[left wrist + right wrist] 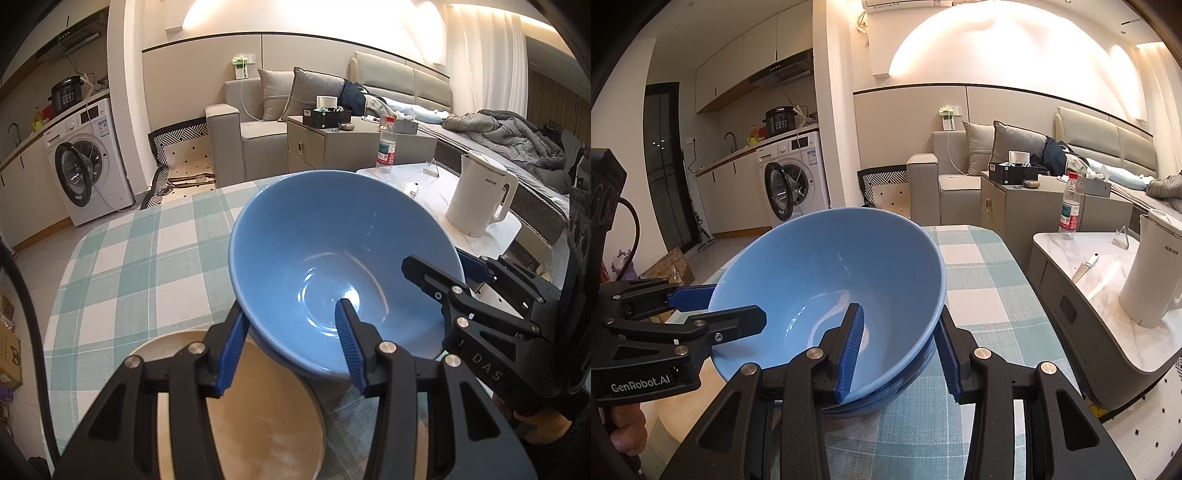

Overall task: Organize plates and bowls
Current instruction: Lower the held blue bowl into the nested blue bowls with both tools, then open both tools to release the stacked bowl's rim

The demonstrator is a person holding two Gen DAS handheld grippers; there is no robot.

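Straddling opposite sides of the rim, both tools grip the blue bowl (pixel 332 266): the left gripper (pixel 291 339) has one blue pad inside the wall and one outside, narrowed onto it, and the right gripper (pixel 901 354) is clamped on the far side the same way. In the right wrist view a second and perhaps third blue rim shows under the held one, so this looks like a small nest of bowls rather than a single piece (how many, I cannot tell).

Relative to the tan plate (pixel 258 417), the bowl sits at its far edge, its foot overlapping the plate's rim; whether it touches the plate or hangs just above it is not clear. The plate itself lies flat on the green checked tablecloth (pixel 147 251), and a white kettle (pixel 476 195) stands well apart from the plate on a separate marble-topped table.

As for progress, I would judge the sorting to be midway: the bowls appear already gathered together, the plate lies on its own, and the stack has yet to be set down in a final spot.

The bowl is tilted, its mouth facing up and toward the left wrist camera. Being round, it has no long axis; its centre axis leans off vertical.
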